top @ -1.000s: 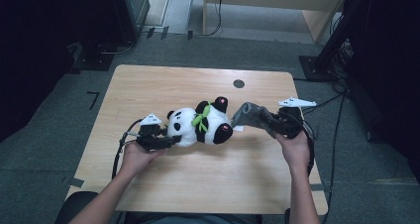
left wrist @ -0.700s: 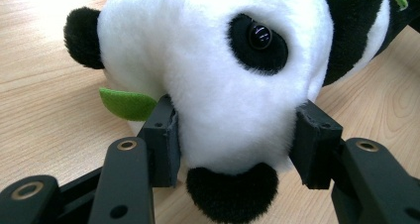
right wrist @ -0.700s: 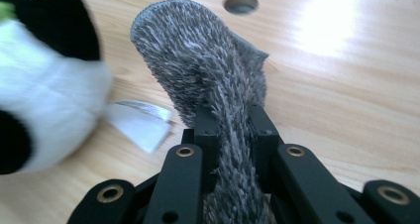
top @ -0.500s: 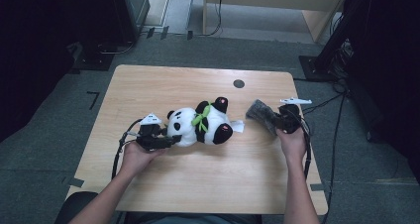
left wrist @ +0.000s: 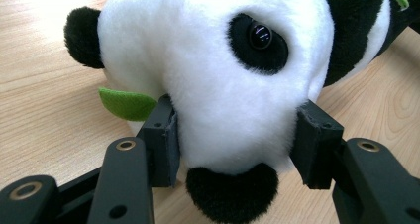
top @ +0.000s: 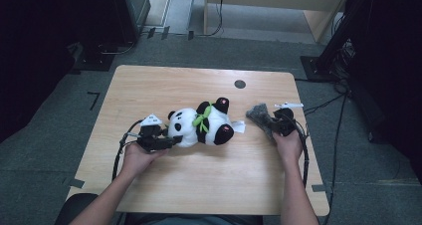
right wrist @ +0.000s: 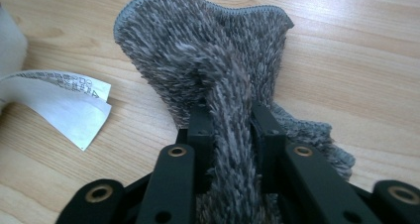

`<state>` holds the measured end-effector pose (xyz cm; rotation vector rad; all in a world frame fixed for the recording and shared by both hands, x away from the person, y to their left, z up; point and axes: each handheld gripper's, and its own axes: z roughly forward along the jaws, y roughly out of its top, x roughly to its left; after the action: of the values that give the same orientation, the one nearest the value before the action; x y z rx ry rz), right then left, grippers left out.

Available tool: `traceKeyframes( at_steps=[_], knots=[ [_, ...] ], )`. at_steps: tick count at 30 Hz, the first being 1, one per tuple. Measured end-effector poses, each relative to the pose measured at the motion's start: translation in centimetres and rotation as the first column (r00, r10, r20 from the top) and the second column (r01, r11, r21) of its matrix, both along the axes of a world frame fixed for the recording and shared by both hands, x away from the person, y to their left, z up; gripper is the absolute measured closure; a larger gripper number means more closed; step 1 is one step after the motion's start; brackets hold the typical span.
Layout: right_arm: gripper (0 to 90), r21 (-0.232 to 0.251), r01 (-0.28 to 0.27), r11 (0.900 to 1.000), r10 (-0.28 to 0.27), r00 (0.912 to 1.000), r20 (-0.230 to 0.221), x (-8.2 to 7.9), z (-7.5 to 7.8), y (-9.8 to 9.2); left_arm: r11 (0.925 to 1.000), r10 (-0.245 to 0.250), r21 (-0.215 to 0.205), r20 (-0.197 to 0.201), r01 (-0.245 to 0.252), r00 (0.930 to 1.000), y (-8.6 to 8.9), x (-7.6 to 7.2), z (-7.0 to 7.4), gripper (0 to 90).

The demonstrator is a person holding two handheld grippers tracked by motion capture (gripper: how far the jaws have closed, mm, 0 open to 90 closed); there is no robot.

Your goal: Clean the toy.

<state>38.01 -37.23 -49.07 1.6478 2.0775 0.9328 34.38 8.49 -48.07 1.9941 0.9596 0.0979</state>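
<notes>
A black-and-white plush panda (top: pixel 201 128) with a green scarf lies on its side in the middle of the wooden table (top: pixel 164 88). My left gripper (top: pixel 171 141) is shut on the panda's head (left wrist: pixel 223 75), one jaw on each side of the muzzle. A shaggy grey cloth (top: pixel 260 116) lies to the right of the panda. My right gripper (top: pixel 272 125) is shut on this grey cloth (right wrist: pixel 218 70), a fold of it pinched between the jaws and the rest resting on the table. The panda's white label (right wrist: pixel 64 97) lies just left of the cloth.
A small dark round hole (top: pixel 240 84) marks the table's far side. Cables (top: pixel 328 103) trail off the right edge onto the grey floor. Dark equipment stands beyond the table's far corners.
My right gripper has lowered the grey cloth from above the table down onto its surface, nearer the right edge. The left gripper and the panda have stayed put.
</notes>
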Motion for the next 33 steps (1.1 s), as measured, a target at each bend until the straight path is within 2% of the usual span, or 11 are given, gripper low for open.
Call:
traceKeyframes(
  at_steps=[4, 6, 10, 17, 26, 33],
  knots=[
    [62.7, 0.058, 0.014, 0.998, -0.014, 0.9999, -0.007, -0.2, 0.4, -0.3, 1.0000, 0.002, -0.002, -0.002, -0.002, 1.0000, 0.0, 0.0, 0.0, 44.5],
    [54.1, 0.073, 0.011, 0.997, -0.011, 0.9999, 0.010, -0.3, 0.8, -0.3, 1.0000, 0.001, 0.000, -0.001, -0.001, 1.0000, 0.0, 0.0, 0.0, 44.3],
    [42.8, 0.099, -0.014, 0.995, 0.009, 0.9985, 0.054, -0.8, 1.7, -0.2, 1.0000, 0.003, 0.000, -0.001, -0.003, 1.0000, 0.0, 0.0, 0.0, 44.3],
    [32.5, 0.112, -0.072, 0.991, 0.058, 0.9905, 0.124, -1.9, 3.3, 0.6, 1.0000, 0.003, 0.000, -0.004, -0.003, 1.0000, 0.0, 0.0, 0.0, 43.7],
    [21.5, 0.128, -0.132, 0.983, 0.113, 0.9828, 0.146, -3.1, 4.5, 2.0, 1.0000, 0.001, 0.004, -0.009, -0.001, 1.0000, 0.0, 0.1, 0.1, 43.1],
    [17.6, 0.105, -0.179, 0.978, 0.161, 0.9743, 0.158, -3.8, 5.2, 3.6, 1.0000, 0.002, 0.003, -0.015, -0.002, 0.9999, 0.0, 0.1, 0.1, 43.0]
  ],
)
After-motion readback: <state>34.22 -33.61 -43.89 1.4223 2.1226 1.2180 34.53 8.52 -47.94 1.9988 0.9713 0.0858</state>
